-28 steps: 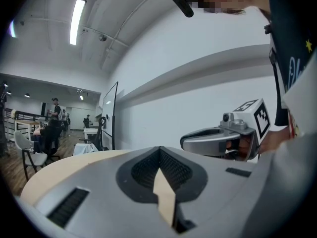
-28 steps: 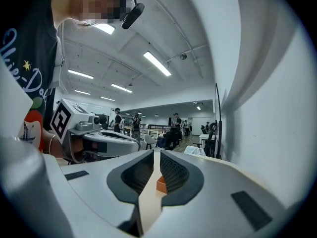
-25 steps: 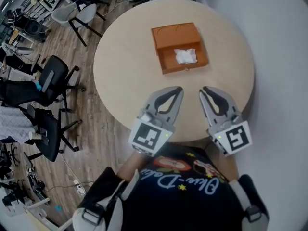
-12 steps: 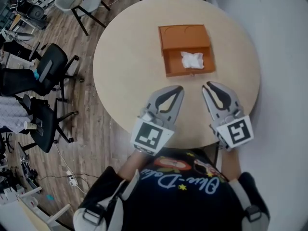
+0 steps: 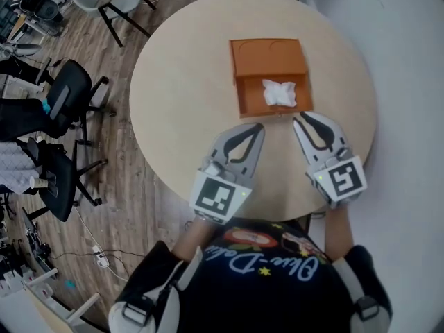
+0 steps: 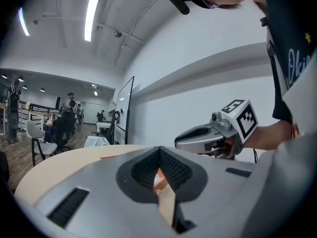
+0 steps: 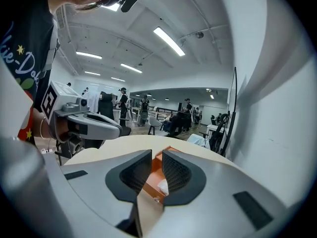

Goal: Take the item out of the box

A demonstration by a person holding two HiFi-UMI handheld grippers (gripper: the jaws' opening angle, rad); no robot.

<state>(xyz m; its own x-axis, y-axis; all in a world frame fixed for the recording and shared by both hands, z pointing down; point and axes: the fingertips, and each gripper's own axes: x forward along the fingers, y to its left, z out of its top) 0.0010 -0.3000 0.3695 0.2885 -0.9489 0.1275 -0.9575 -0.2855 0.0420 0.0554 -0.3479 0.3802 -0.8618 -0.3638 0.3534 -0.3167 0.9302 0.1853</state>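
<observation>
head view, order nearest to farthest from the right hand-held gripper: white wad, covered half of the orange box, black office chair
1. white wad: just ahead of the right hand-held gripper.
2. covered half of the orange box: directly behind the wad, farther from the person.
3. black office chair: far off to the left.

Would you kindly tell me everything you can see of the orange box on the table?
The orange box lies flat on the round pale table, towards its far side. Its far half is a closed top marked with two curved lines; its near half is an open tray with a small knob on its front wall, holding a crumpled white item. Only the table and that item touch it.
</observation>
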